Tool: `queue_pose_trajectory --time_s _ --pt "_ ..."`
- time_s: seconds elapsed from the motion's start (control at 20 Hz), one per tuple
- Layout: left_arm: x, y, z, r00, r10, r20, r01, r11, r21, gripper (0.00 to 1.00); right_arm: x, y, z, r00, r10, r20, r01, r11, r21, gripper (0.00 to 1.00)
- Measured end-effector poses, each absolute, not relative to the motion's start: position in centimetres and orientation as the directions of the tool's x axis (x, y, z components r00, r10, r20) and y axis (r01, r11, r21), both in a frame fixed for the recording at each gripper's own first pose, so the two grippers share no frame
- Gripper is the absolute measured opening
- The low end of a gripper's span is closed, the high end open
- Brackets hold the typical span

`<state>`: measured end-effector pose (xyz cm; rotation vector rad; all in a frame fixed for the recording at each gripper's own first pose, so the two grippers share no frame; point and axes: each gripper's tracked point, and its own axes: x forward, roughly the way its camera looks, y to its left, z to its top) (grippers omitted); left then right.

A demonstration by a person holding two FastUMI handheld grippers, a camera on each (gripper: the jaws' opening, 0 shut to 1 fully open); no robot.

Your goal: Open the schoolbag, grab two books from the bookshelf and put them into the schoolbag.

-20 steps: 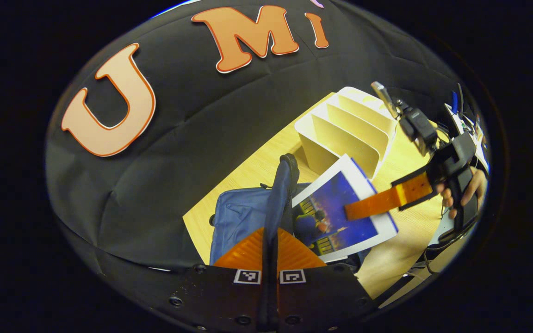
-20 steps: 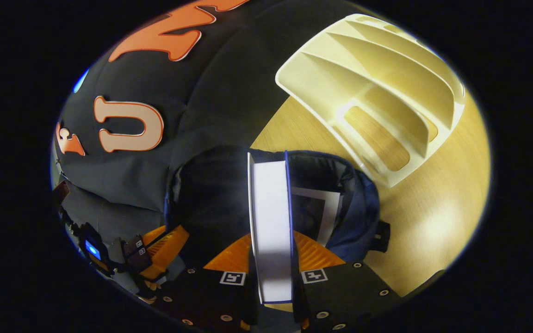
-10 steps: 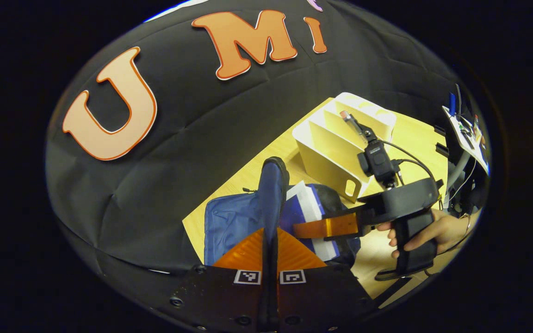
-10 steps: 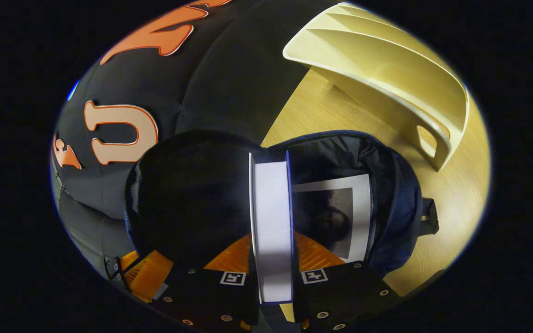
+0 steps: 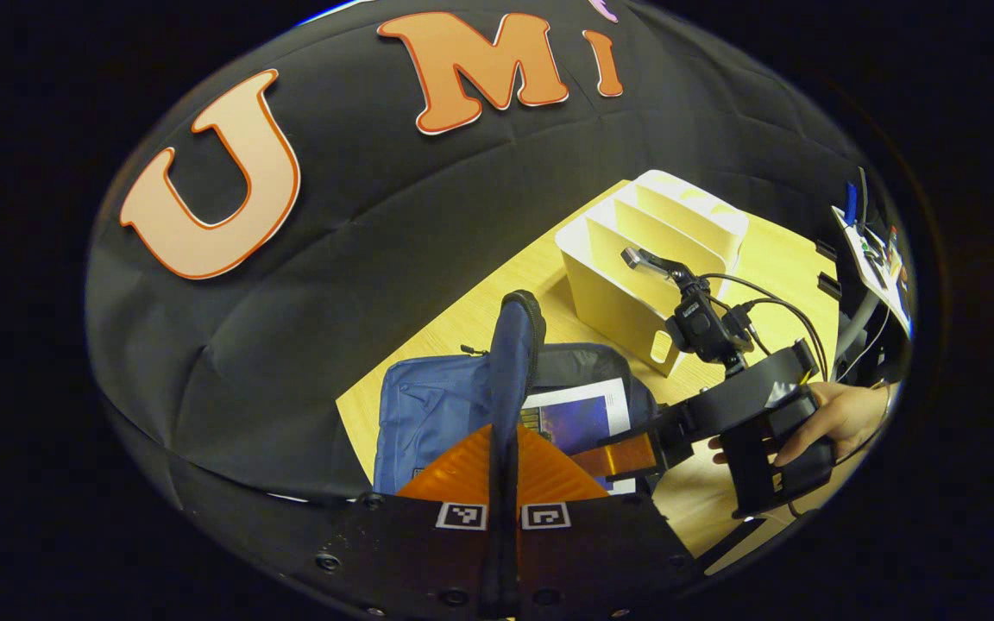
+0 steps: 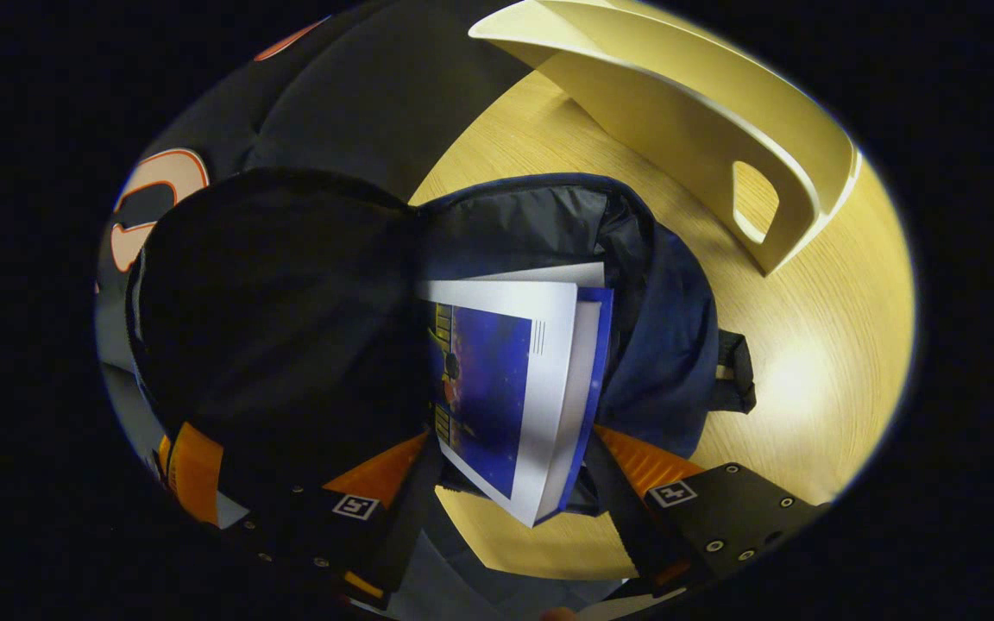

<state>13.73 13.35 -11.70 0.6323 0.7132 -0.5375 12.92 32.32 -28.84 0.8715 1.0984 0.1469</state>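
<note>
Right gripper [image 6: 506, 483]: jaws were spread wide, nothing clamped. Half a second earlier the blue-covered book [image 6: 510, 388] had been pinched edge-on between them; it was since released and was seen leaning inside the schoolbag [image 6: 661, 345], its near corner still projecting out of the mouth, between the open fingers. A second book's white page edge [image 6: 549, 274] was visible just behind it, deeper in the bag. Judged: second drop made, both books in, though the top one was not fully seated.

Left gripper [image 5: 503, 448]: jaws were closed narrow on the bag's front flap [image 5: 510, 362], which was held upright so the mouth stayed open. No change in that grip across the last second.

In the left gripper view, the right gripper [image 5: 626, 453] was seen at the bag's near side, low at the opening, gripped by a hand [image 5: 842, 414]. The book cover [image 5: 579, 414] was visible lying in the opening beside the raised flap.

Further out: the cream bookshelf [image 6: 687, 112] stood on the wooden table [image 6: 808, 379] just behind the bag, and no books were seen in the dividers in view.

Remaining, as judged: protruding corner should be nudged deeper before the flap is let go, or the book may catch on the zip edge or slide out.
</note>
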Motion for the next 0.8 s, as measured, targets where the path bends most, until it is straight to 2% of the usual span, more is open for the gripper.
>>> queue_pose_trajectory --time_s 0.05,0.45,0.65,0.7,0.8 --pt "13.9 13.4 -11.8 0.641 -0.231 -0.732 0.639 0.690 0.341 0.01 13.0 31.8 -28.5 0.487 0.509 -0.710 0.297 0.668 0.683 0.97" --pt "13.7 13.9 -12.9 0.626 -0.226 -0.746 0.620 0.725 0.300 0.01 13.4 24.2 -24.8 0.557 0.441 -0.704 0.292 0.689 0.663 0.97" --pt "13.2 13.7 -13.9 0.605 -0.210 -0.768 0.601 0.752 0.269 0.07 12.3 21.8 -24.0 0.544 0.445 -0.712 0.271 0.710 0.650 0.97" --pt "12.6 13.8 -14.0 0.598 -0.208 -0.774 0.599 0.757 0.260 0.11 12.1 21.3 -23.8 0.545 0.448 -0.709 0.266 0.709 0.653 0.97" --pt "12.2 13.2 -15.2 0.583 -0.197 -0.788 0.594 0.765 0.248 0.55 11.7 20.0 -23.7 0.544 0.447 -0.710 0.260 0.715 0.649 0.97"
